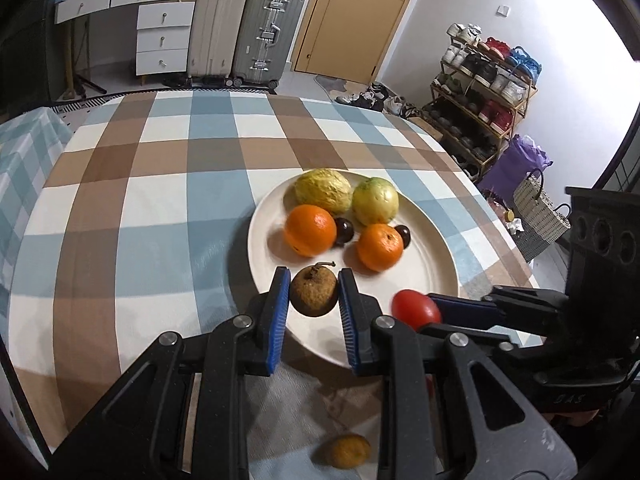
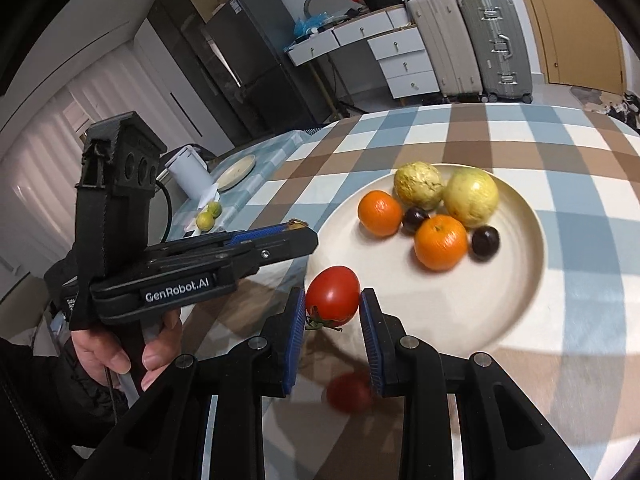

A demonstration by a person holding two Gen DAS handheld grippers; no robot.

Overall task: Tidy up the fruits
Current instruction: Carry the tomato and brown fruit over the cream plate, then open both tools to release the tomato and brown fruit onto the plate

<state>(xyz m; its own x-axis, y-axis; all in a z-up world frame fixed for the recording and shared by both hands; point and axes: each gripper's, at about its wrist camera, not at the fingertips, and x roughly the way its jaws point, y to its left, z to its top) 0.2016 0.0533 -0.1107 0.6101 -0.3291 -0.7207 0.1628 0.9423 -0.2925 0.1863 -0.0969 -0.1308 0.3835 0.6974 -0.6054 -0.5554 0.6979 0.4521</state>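
Now: carrying fruit to plate [image 1: 420, 216] | left gripper [image 1: 314, 292] clamps brown pear [image 1: 313, 290] over near rim | right gripper [image 2: 332, 300] clamps tomato [image 2: 333, 296] short of rim | next: lower onto bare plate ahead, clear of oranges [image 1: 310, 230], release

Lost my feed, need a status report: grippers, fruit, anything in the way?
Left gripper shut on brown pear. Right gripper shut on tomato. Both at plate near rim. Open plate space ahead.
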